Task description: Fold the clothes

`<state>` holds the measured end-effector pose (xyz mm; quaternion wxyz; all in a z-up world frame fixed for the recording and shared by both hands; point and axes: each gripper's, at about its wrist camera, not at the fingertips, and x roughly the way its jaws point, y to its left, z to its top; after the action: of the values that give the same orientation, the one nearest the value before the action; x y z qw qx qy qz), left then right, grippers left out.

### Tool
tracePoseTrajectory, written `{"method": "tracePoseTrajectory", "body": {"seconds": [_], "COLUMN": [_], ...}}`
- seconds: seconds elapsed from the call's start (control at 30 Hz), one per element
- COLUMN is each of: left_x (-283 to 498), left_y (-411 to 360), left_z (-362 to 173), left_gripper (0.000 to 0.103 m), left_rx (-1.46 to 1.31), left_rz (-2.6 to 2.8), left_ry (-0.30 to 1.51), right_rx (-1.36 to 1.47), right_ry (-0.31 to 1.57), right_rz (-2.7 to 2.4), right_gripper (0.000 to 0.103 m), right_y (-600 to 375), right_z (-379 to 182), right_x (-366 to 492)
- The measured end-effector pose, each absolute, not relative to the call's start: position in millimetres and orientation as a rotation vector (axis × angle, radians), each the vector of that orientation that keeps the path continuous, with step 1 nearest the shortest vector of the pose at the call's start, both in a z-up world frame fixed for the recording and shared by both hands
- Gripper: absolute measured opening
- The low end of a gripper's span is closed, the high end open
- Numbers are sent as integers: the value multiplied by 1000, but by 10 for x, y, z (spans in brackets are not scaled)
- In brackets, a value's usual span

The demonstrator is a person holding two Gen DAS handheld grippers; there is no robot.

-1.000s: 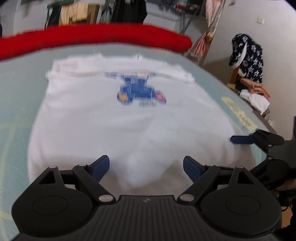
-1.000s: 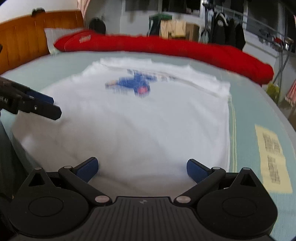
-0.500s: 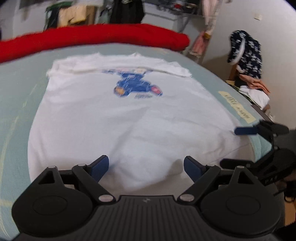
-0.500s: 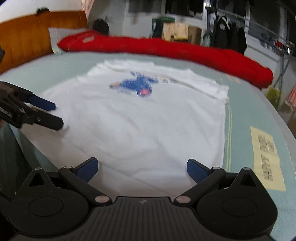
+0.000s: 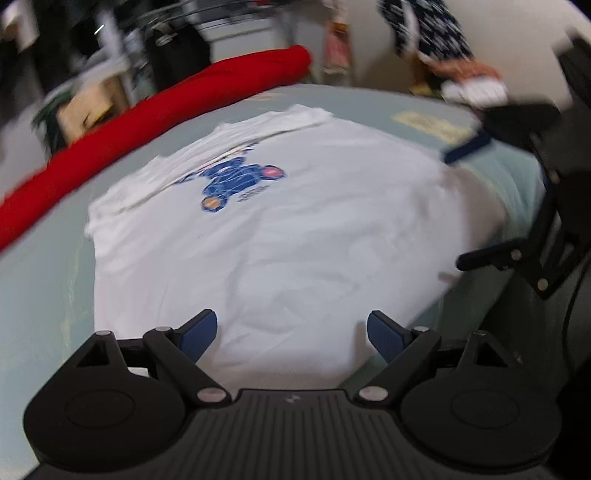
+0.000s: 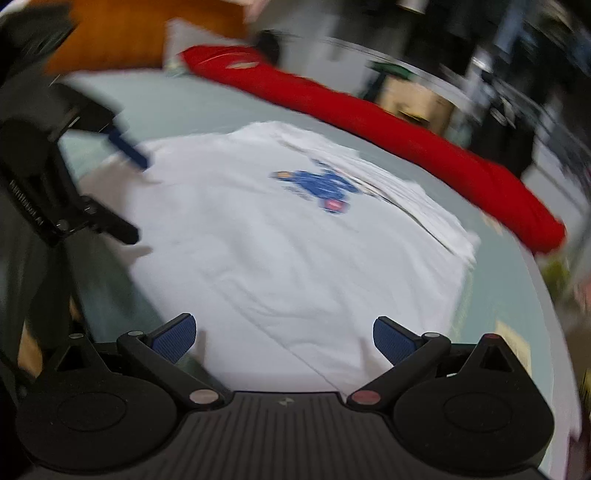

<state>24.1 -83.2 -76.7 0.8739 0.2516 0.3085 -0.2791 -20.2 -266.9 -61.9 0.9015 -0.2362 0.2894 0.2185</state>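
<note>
A white T-shirt (image 5: pixel 295 236) with a blue print (image 5: pixel 236 179) lies flat on the pale green bed (image 5: pixel 44 280), hem towards me. My left gripper (image 5: pixel 291 334) hovers open over the hem at its left part, with nothing between its fingers. My right gripper (image 6: pixel 283 339) is open above the hem's right part. The same shirt (image 6: pixel 295 258) fills the right wrist view. Each gripper shows in the other's view: the right gripper (image 5: pixel 453 210) open at the shirt's right edge, the left gripper (image 6: pixel 138 199) open at its left edge. Both views are tilted and blurred.
A long red rolled blanket (image 5: pixel 155 122) runs along the far side of the bed. A wooden headboard (image 6: pixel 147 33) stands at the back left. A yellow label (image 5: pixel 428 125) lies on the sheet. A cardboard box (image 6: pixel 417 99) and hanging clothes (image 5: pixel 421 29) stand beyond.
Both grippers have rolled and swung outwards, so the shirt now sits askew in each view. Each gripper looms larger in the other's view. Both stay open.
</note>
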Motion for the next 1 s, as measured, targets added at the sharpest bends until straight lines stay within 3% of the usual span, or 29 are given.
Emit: {"method": "tracePoseTrajectory", "body": {"seconds": [0.53,1.0], "left_x": [-44,-39], "left_y": [-953,-1283], "left_z": [-864,-1082], "left_gripper": [89,89], "left_rx": [731,912], "left_rz": [-687,-689], "left_ry": [538,417], "right_rx": [-900,-920], "right_ry": [487,350], "right_rz": [477,385], "right_gripper": [103,103], "right_y": [-1971,-2004], "right_z": [-1054,-679], "right_x": [-235,-384]}}
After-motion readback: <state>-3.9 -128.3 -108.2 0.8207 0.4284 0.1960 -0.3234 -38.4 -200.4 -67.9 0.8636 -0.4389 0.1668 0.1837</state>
